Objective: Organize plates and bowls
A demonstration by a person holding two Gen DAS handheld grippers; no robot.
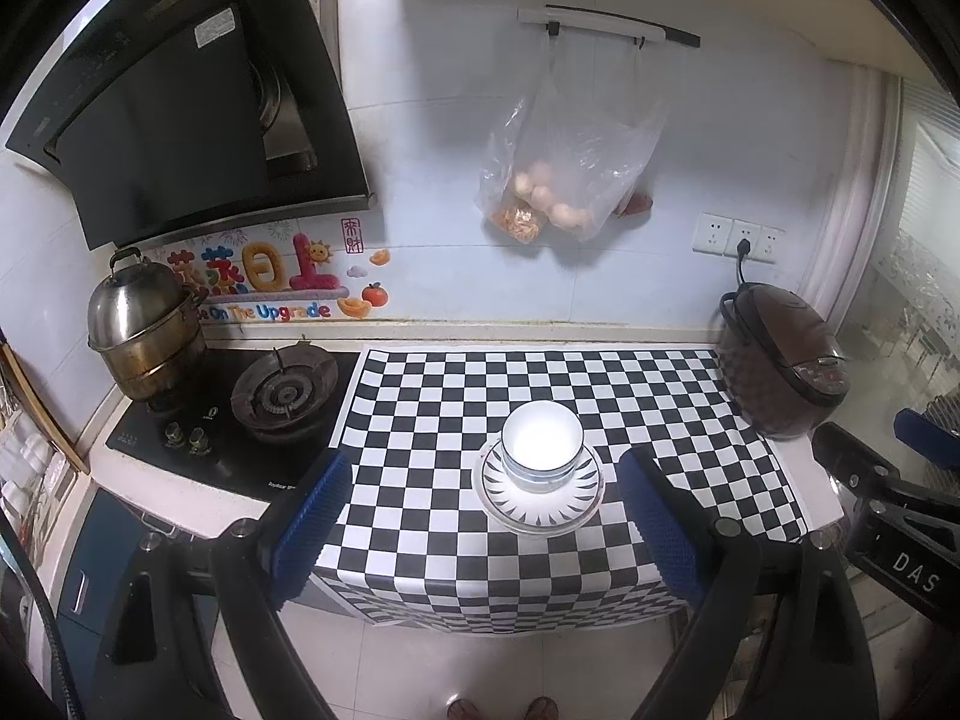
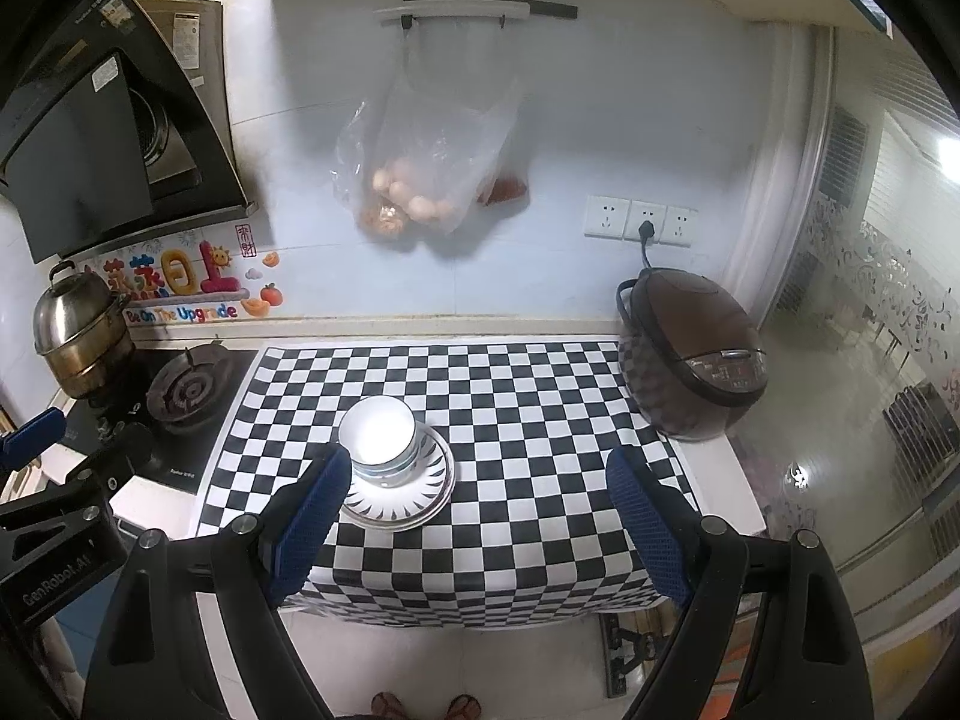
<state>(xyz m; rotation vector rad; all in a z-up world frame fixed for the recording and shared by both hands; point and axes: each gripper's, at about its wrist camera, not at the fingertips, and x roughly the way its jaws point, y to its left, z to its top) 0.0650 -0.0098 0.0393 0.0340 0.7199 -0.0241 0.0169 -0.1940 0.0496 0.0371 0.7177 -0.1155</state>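
Bowls nested on stacked plates form one compact pile at mid-table, on the checkered cloth, apparently arranged to save space; left claw and right claw both hang wide and empty, back from the table's front edge.

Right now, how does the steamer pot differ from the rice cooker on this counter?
The steamer pot is shiny bare metal in stacked tiers; the rice cooker is dark brown with a front control panel. The steamer pot sits on the gas stove at the left end; the rice cooker stands at the right end, on the edge of the checkered mat. Only the rice cooker has a cord to the wall outlet. Both have closed lids.
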